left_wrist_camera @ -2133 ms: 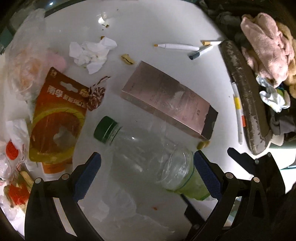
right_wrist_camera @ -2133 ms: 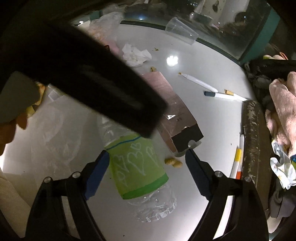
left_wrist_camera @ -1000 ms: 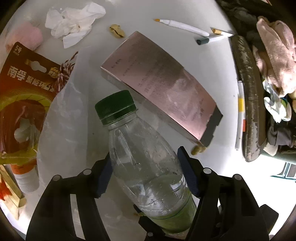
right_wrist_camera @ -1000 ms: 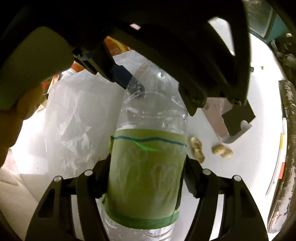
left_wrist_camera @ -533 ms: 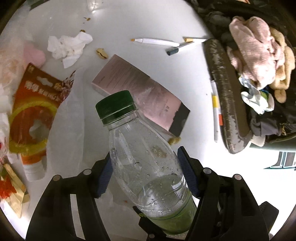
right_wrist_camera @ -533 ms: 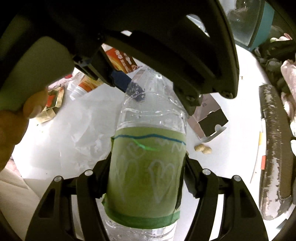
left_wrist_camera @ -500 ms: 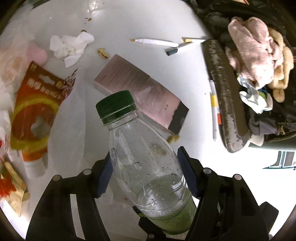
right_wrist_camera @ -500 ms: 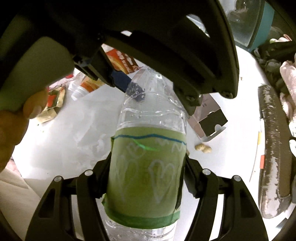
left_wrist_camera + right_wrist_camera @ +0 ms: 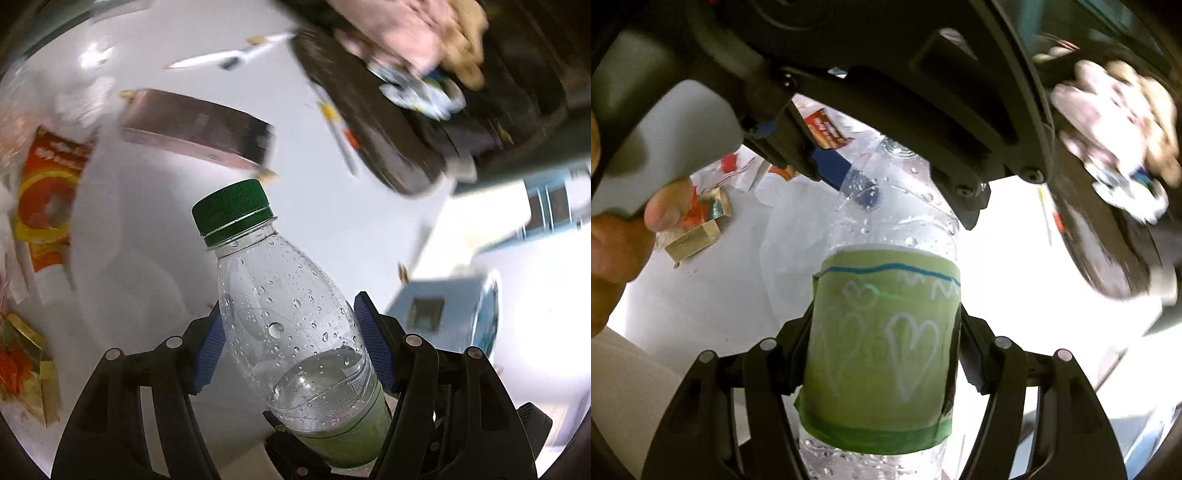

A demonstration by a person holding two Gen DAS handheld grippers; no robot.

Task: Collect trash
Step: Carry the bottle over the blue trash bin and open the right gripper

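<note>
We hold the clear green-capped plastic bottle (image 9: 291, 325) lengthwise between left gripper (image 9: 291, 343) and right gripper (image 9: 882, 354), both clamped on it.

White glossy table (image 9: 332, 122) fills most of left wrist view, glare spots on it, background motion-blurred. Dark worn chair armrest (image 9: 373, 122) along the table's right edge, pile of pink and beige clothes (image 9: 417, 33) beyond. Lower right bright floor (image 9: 535, 317), bluish box-like object (image 9: 443, 317), unclear.
</note>
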